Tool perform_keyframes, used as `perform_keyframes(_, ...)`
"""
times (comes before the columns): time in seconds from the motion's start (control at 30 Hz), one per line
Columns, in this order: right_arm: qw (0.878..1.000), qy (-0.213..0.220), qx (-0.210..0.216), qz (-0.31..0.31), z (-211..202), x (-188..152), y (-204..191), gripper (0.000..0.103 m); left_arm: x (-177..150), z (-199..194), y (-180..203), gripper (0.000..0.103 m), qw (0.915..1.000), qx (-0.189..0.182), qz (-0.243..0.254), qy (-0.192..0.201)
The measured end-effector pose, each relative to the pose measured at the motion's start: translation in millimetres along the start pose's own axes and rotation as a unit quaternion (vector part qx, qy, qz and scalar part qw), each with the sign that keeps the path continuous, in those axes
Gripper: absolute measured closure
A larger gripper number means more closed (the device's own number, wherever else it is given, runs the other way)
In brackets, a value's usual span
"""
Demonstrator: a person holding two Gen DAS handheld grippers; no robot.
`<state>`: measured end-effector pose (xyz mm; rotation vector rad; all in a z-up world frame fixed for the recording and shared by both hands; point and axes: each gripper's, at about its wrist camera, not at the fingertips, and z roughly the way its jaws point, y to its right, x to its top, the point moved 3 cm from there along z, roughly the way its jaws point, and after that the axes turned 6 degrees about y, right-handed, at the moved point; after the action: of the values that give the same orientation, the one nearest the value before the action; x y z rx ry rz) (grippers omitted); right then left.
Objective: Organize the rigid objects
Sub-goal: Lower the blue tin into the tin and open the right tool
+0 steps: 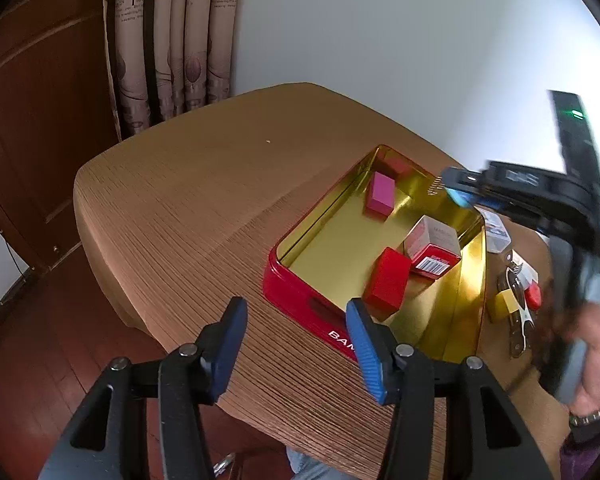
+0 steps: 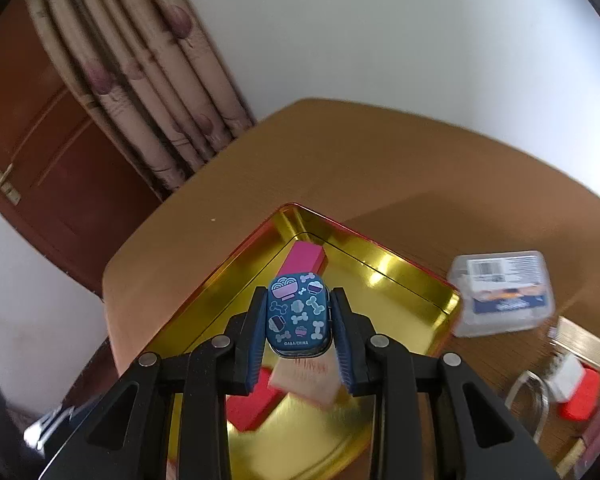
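The right claw [image 2: 299,322], clamped on a small blue tin [image 2: 299,314] printed "A&A/CHINA", hides boxes below; the left claw [image 1: 296,350] stands apart, covering the red tray's [image 1: 296,300] lettering after "BAM".

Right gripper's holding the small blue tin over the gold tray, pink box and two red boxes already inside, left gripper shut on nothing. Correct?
Not quite: the left gripper is open, jaws apart and empty, per the left wrist view. The rest holds: right gripper, blue tin, tray, pink box.
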<state>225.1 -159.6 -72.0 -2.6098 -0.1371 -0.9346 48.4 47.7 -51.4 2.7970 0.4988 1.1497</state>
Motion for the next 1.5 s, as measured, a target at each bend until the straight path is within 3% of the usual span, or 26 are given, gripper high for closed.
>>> perform_keyframes(0.37,0.997,-0.057,-0.050,0.019,60.8,3.0,7.8,0.074,-1.8,18.2,-15.6,0.050,0.9980,-0.014,-0.045,-0.042)
perform_keyframes(0.67,0.997,-0.053,-0.052,0.024,73.9,3.8,8.2,0.068,-4.9,20.5,-11.7,0.050,0.9985,-0.003,-0.028,-0.047)
perform_keyframes(0.83,0.999,-0.012,-0.022,0.031,42.7,3.4,11.7,0.066,-5.5,20.8,-7.5,0.050,0.9987,0.001,-0.014,-0.048)
perform_keyframes(0.9,0.999,0.036,-0.006,0.035,8.1,-0.5,16.3,0.060,-5.1,17.7,-4.9,0.050,0.9992,0.009,-0.004,-0.040)
perform_keyframes(0.93,0.997,0.062,-0.003,0.035,-12.2,-5.5,21.2,0.052,-5.2,16.5,-3.8,0.050,0.9993,0.011,-0.001,-0.037)
perform_keyframes(0.97,0.996,0.085,-0.010,0.031,-33.5,-13.1,27.9,0.042,-5.3,13.6,-1.5,0.050,0.9994,0.013,0.006,-0.030)
perform_keyframes(1.03,0.992,0.118,-0.037,0.023,-72.1,-33.3,46.0,0.034,-4.9,7.9,3.6,0.050,0.9996,0.011,0.018,-0.018)
perform_keyframes(1.17,0.984,0.133,-0.116,0.026,-131.4,-84.4,98.0,0.033,-7.0,-5.7,21.2,0.050,0.9978,0.021,0.062,0.016)
perform_keyframes(1.3,0.965,0.106,-0.240,0.014,-173.0,-145.8,166.6,0.033,-12.7,-22.8,51.5,0.050,0.9928,-0.017,0.114,0.034)
perform_keyframes(1.4,0.955,0.082,-0.283,0.036,-192.8,-182.6,213.5,0.034,-21.4,-36.4,86.4,0.050,0.9828,-0.057,0.170,0.044)
perform_keyframes(1.5,0.952,0.083,-0.286,0.070,-205.9,-204.5,243.9,0.034,-30.9,-45.1,131.4,0.050,0.9595,-0.082,0.260,0.069)
